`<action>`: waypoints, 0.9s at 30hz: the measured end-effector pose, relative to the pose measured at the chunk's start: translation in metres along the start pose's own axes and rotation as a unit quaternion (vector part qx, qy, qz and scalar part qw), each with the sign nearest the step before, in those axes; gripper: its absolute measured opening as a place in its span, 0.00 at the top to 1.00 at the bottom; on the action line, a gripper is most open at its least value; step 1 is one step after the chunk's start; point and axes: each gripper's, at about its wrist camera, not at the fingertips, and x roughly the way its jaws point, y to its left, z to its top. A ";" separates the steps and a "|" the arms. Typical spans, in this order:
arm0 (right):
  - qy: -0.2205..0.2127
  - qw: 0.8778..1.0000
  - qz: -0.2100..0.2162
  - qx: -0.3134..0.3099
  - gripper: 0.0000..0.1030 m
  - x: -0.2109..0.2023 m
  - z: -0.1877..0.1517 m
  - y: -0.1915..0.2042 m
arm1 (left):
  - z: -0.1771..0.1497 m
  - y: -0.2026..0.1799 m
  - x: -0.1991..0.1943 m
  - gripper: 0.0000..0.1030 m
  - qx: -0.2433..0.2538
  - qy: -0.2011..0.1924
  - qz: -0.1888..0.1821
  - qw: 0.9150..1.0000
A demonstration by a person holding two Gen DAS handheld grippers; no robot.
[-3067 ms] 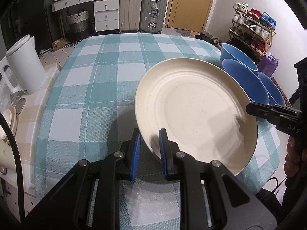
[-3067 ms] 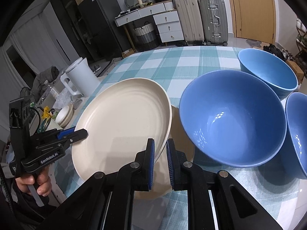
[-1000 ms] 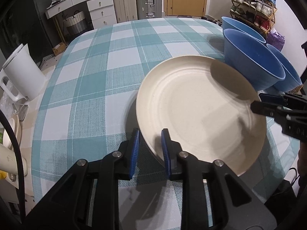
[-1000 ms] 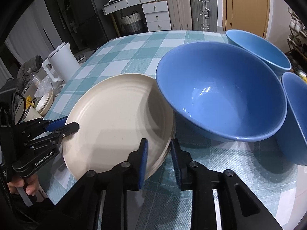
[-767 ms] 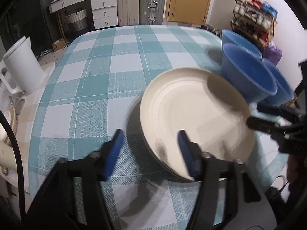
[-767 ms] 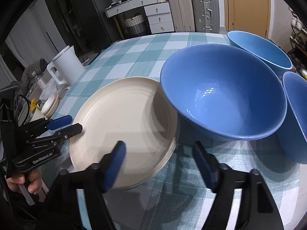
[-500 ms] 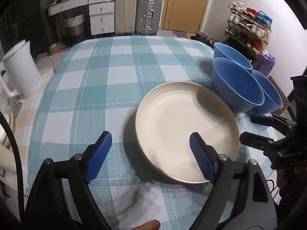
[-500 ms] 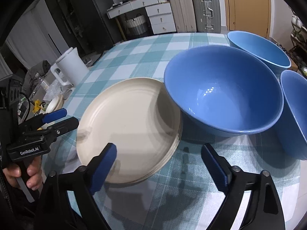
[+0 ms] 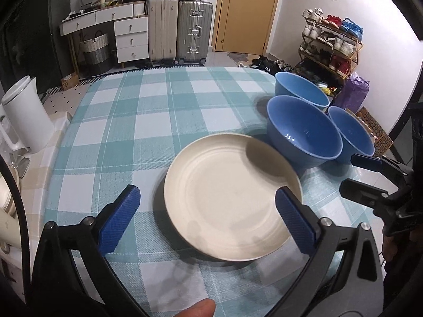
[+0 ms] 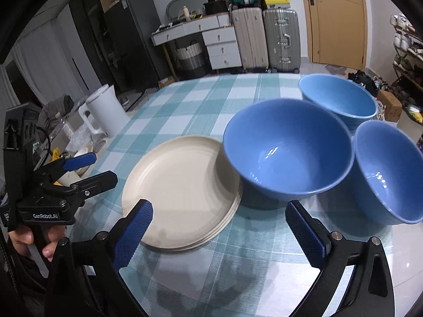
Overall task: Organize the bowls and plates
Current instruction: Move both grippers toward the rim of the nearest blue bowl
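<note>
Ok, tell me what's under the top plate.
More cream plates: the right wrist view shows stacked rims below the top plate at its near right edge. Their faces are covered, so the count is unclear. The stack sits on the checked tablecloth.

A round table covered with a teal-and-white checked cloth (image 9: 148, 121) carries a stack of cream round plates (image 10: 182, 192), apparently three or four by the rims at its edge. Just beside the stack stand three blue round bowls (image 10: 288, 153), clustered close together near the table's edge, all upright and open side up.
</note>
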 end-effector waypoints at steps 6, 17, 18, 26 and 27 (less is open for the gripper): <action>-0.025 1.000 -0.012 0.001 0.01 -0.029 0.008 -0.009 | 0.015 -0.013 -0.009 0.01 0.008 -0.014 -0.011 1.000; -0.062 0.997 -0.049 0.028 0.01 -0.065 0.030 -0.038 | 0.051 -0.035 -0.016 0.01 0.021 -0.032 -0.032 0.999; -0.064 0.996 -0.052 0.028 0.01 -0.065 0.033 -0.039 | 0.054 -0.037 -0.015 0.01 0.022 -0.034 -0.034 0.999; -0.088 0.993 -0.072 0.041 0.01 -0.080 0.052 -0.059 | 0.081 -0.049 -0.004 0.01 0.024 -0.032 -0.053 0.998; -0.089 0.992 -0.075 0.042 0.01 -0.081 0.055 -0.062 | 0.084 -0.050 -0.001 0.01 0.025 -0.031 -0.052 0.998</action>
